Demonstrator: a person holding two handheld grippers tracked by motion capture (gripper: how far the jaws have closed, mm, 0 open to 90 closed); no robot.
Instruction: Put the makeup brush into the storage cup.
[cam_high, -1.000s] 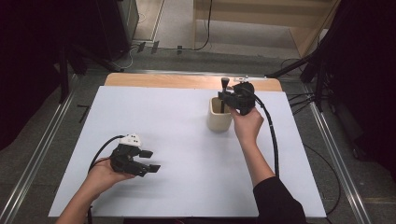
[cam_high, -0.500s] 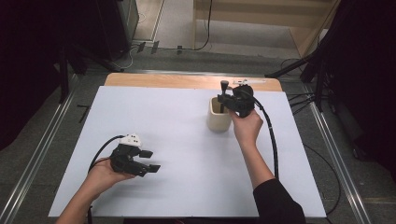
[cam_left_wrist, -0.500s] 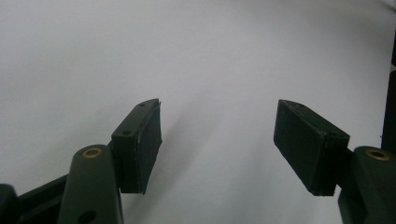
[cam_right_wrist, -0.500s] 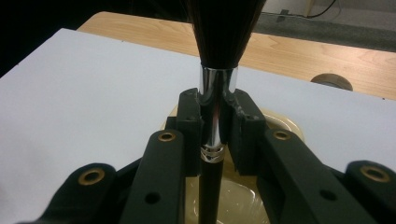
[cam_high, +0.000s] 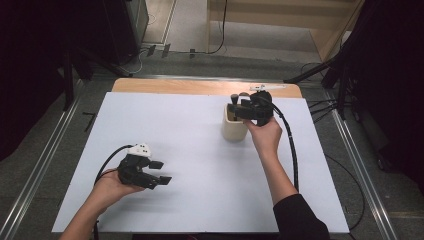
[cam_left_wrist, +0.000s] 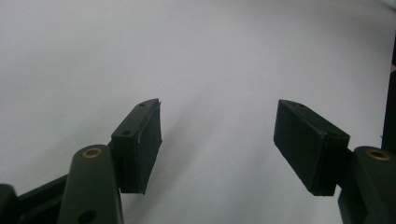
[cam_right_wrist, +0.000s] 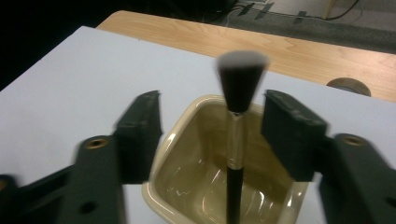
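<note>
Nearest the camera in the high view, the left gripper (cam_high: 159, 172) lay low over the white table (cam_high: 190, 165) in the person's left hand (cam_high: 111, 186), its jaws spread with nothing between them. The left gripper view showed the same two black pads (cam_left_wrist: 143, 142) wide apart over bare white surface.

Farther back, near the table's far edge, the right gripper (cam_high: 236, 105) hovered above a cream-coloured cup (cam_high: 234, 128), its jaws parted. In the cup stood a makeup brush (cam_high: 233, 100), upright, bristles up.

The right gripper view gave the detail the overhead camera could not: the brush (cam_right_wrist: 236, 140) had a black handle, a silvery ferrule and a dark, flared head with pale tips (slightly blurred), and it rose between the open jaws without touching either pad. The cup (cam_right_wrist: 187, 186) there proved glossy and square-mouthed with rounded corners. Beyond it ran a strip of bare wooden tabletop (cam_right_wrist: 289, 39), which the high view placed at the table's far edge.
</note>
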